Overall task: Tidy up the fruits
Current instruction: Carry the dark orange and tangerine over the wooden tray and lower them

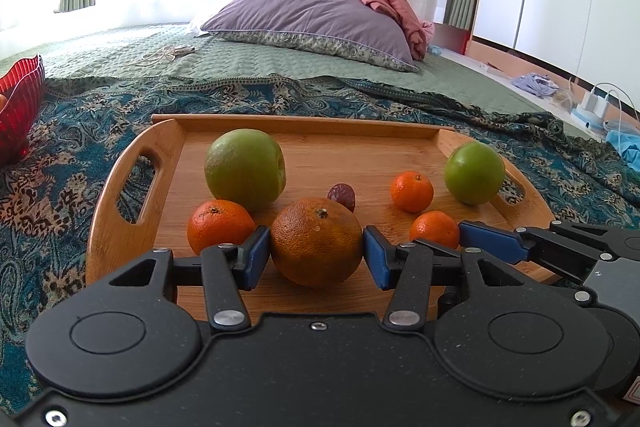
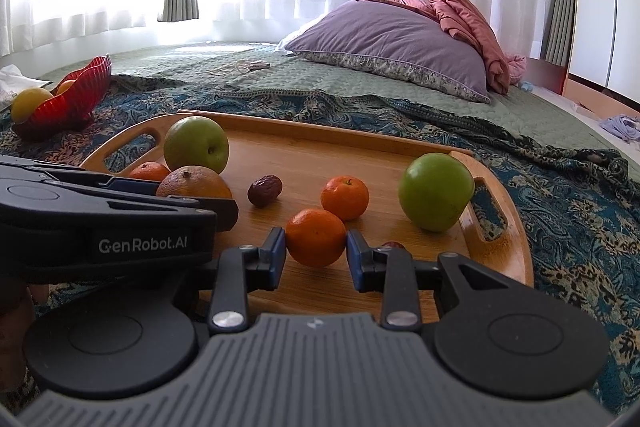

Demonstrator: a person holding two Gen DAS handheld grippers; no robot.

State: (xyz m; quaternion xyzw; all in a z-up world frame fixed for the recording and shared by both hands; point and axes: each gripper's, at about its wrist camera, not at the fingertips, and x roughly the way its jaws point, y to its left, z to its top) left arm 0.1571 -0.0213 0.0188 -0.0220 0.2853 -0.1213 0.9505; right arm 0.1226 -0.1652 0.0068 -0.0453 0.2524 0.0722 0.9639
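Left wrist view: our left gripper (image 1: 317, 253) has its blue fingers (image 1: 256, 255) set either side of the big orange (image 1: 317, 241) at the near edge of the wooden tray (image 1: 132, 231), pads touching or all but touching the peel; the fruit sits on the tray, so we read this as closing for the pick, not yet a lift. Around it on the tray: a mandarin (image 1: 220, 229) just to its left, a large green apple (image 1: 245, 169) behind that, a date (image 1: 342, 195) behind the orange, a small mandarin (image 1: 412, 191) and a second green apple (image 1: 474, 173) to the right. A red bowl (image 1: 20, 107) sits on the bed well off to the left, likely the drop point. Right wrist view: our right gripper (image 2: 316, 250) brackets another mandarin (image 2: 316, 237) near the tray front, fingers (image 2: 276, 255) apart and right at its sides; whether they press it we cannot tell. The red bowl already holds a yellow fruit (image 2: 29, 103) and something orange. Step in hand, as we judge it: both grippers grasping one citrus each. Next we would squeeze firmly, lift straight up clear of the neighbours, and carry left toward the bowl, watching that round fruit does not roll out and that the two grippers do not collide.
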